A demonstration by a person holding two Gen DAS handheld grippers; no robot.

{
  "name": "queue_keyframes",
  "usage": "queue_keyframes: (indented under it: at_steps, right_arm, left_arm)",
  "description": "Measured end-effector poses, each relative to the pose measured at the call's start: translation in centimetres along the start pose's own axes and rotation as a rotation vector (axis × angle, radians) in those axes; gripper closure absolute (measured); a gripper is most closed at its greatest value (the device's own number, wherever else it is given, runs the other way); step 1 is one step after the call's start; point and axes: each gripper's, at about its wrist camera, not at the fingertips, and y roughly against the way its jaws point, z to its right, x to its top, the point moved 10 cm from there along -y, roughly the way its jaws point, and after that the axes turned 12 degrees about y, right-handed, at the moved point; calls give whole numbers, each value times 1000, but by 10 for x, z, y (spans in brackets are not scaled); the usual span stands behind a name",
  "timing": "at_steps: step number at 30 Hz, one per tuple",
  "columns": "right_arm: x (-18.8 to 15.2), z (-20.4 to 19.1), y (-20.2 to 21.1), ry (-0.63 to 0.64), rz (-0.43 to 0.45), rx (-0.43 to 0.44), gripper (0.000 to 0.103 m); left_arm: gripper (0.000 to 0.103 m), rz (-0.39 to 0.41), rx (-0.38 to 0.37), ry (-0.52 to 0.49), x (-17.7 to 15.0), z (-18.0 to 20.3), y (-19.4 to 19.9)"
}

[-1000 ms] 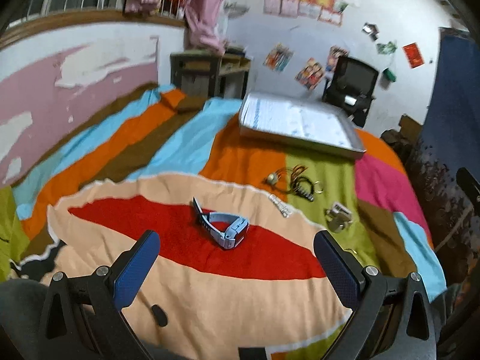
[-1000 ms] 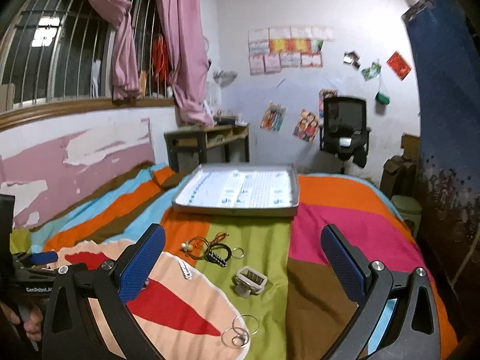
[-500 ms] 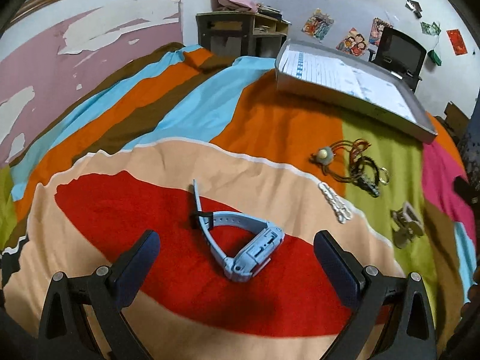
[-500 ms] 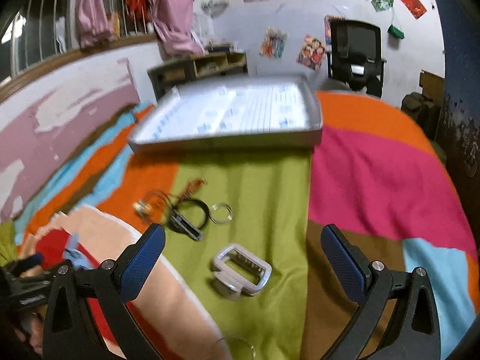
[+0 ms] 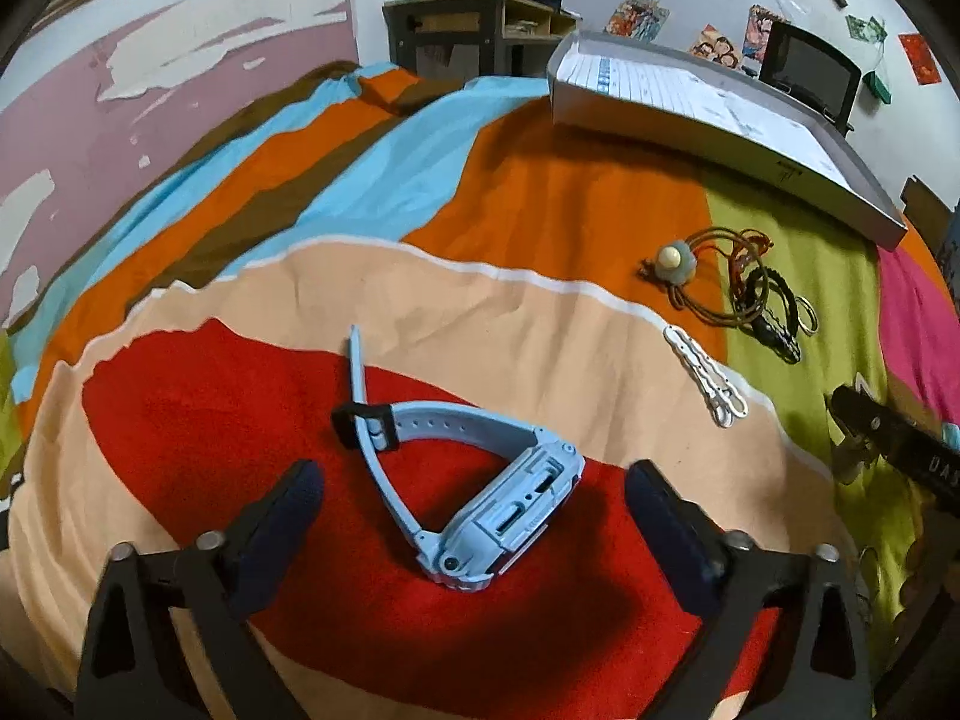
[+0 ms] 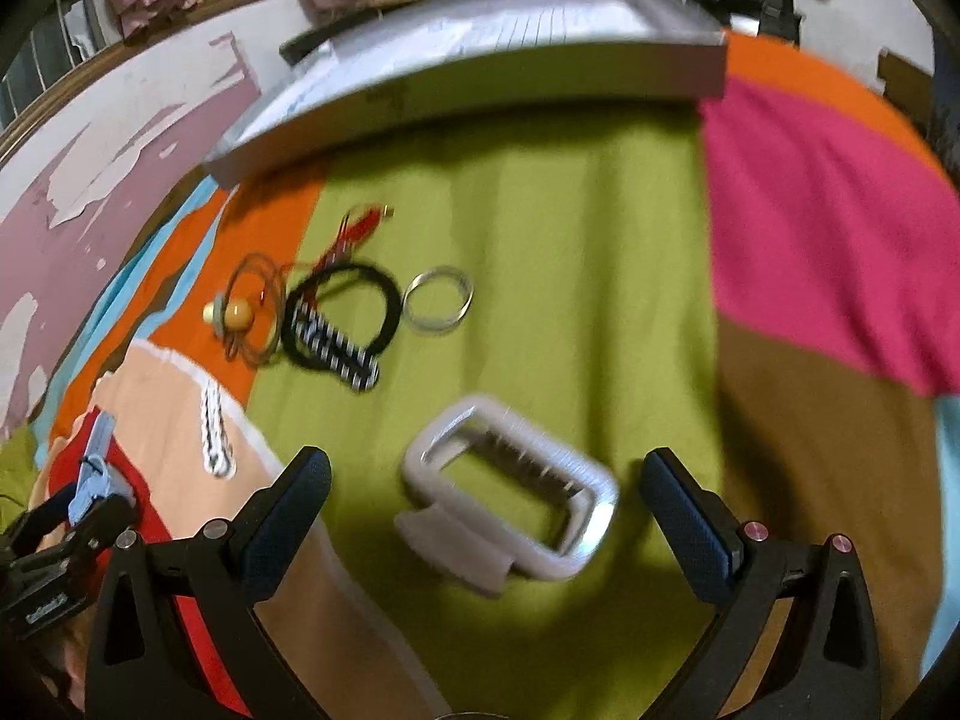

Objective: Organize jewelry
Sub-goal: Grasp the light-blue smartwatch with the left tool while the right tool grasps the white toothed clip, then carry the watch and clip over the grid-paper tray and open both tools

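A light blue wristwatch point(image 5: 474, 480) lies on the red patch of the bedspread, between the spread fingers of my open left gripper point(image 5: 477, 495). My open right gripper point(image 6: 486, 495) hovers low over a white hair claw clip point(image 6: 510, 513) on the green patch, fingers either side of it without touching. Beyond the clip lie a silver ring point(image 6: 438, 300), a black hair tie with a striped bow point(image 6: 339, 324), a corded bead pendant point(image 5: 675, 261) and a white chain piece point(image 5: 708, 375). A grey compartment tray point(image 5: 720, 102) sits at the far end of the bed.
The striped bedspread point(image 5: 372, 192) covers the whole surface. A peeling pink wall point(image 5: 90, 96) runs along the left. A dark desk point(image 5: 456, 24) and an office chair point(image 5: 807, 69) stand behind the tray. The right gripper's body point(image 5: 900, 456) shows at the left wrist view's right edge.
Both grippers have dropped lower and moved forward: the left closer over the watch, the right closer over the claw clip. Both stay open; nothing was picked up.
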Motion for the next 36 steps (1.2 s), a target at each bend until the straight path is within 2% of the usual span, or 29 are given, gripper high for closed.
queue_keyframes:
  at_steps: [2,7,10,12,13,15,19,27,32,36]
  right_arm:
    - [-2,-6,-6,4,-7,20,1]
    - [-6,-22,-12,20,-17,44,3]
    - [-5,-30,-14,41,-8,43,10]
    - [-4,-34,-15,53,-12,47,19]
    - [-4,-38,-16,57,-17,52,28]
    - [-6,-44,-17,77,-28,61,31]
    - [-3,-59,-16,137,-18,56,47]
    - [6,-56,5,122,47,71,48]
    - [36,-47,42,118,174,41,48]
    - [69,-33,73,130,286,8,48]
  left_arm:
    - [23,-15,-7,-4,-4,3,-3]
    - [37,0,-16,-25,-5,8,-1]
    - [47,-2,-45,-17,-6,11,1]
    - [55,-4,-68,-18,-7,13,2]
    - [54,-5,-70,-25,-8,14,3]
    - [55,-7,-78,-35,-10,17,4]
    - [55,-15,-146,-10,-10,23,9]
    - [55,43,-254,-43,-9,41,32]
    - [55,85,-305,-50,6,54,51]
    - [55,119,-345,-26,35,66,63]
